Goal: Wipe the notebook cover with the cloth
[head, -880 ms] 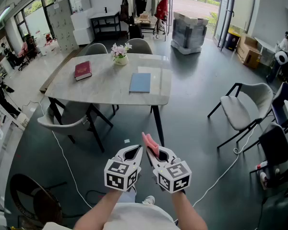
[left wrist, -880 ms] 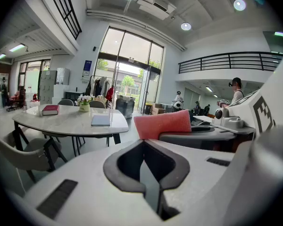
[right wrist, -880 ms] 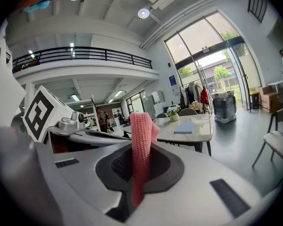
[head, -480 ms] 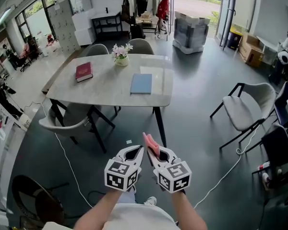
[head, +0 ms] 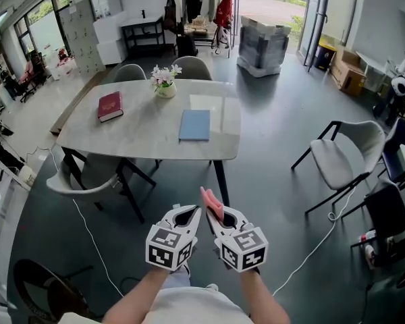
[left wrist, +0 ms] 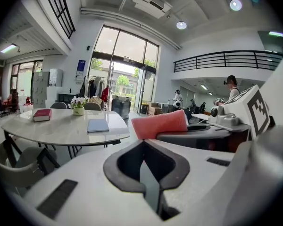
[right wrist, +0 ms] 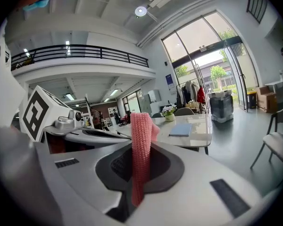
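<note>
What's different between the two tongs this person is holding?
The left tongs are shut on nothing, while the right tongs are shut on a pink cloth, which stands up past their tips. In the left gripper view that cloth sits off to one side. In the right gripper view it is dead centre. Both tongs are closed and held side by side, short of the table.
</note>
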Available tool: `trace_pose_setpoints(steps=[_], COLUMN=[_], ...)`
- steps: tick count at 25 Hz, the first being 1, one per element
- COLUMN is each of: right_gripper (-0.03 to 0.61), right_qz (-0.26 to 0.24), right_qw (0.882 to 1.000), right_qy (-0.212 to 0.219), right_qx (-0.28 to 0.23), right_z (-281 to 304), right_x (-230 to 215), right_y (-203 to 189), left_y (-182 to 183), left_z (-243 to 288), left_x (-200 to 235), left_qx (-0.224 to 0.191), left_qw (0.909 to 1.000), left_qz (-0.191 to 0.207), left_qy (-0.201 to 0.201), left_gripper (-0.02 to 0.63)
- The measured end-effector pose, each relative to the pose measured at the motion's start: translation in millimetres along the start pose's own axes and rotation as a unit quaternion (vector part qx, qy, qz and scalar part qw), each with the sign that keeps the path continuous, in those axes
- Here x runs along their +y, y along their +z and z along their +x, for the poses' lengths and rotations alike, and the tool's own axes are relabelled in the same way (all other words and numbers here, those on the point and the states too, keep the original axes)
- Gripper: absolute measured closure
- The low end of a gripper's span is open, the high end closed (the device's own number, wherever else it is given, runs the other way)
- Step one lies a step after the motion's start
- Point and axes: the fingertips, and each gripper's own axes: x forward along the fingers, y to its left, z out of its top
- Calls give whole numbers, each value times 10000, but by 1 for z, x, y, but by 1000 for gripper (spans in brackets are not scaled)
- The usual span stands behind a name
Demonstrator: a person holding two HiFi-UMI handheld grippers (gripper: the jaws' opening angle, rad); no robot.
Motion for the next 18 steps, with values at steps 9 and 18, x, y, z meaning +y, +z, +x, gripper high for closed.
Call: trace_pose_setpoints(steps=[9,18], right_gripper=[563,563], right_qz=[25,47], right_qw=[9996,9983], right_qy=[-276,-513], right_qx=[101,276], right_z=[57,114], right_x=[-29,-47], right_y=[24,44], left_y=[31,52], left_z=[36,70], left_x=[54,105], left_qx=[-53,70], left_qw=[9997,9983], left_qz=[-14,-147], left_qy=[-251,-566], left_gripper=[606,606])
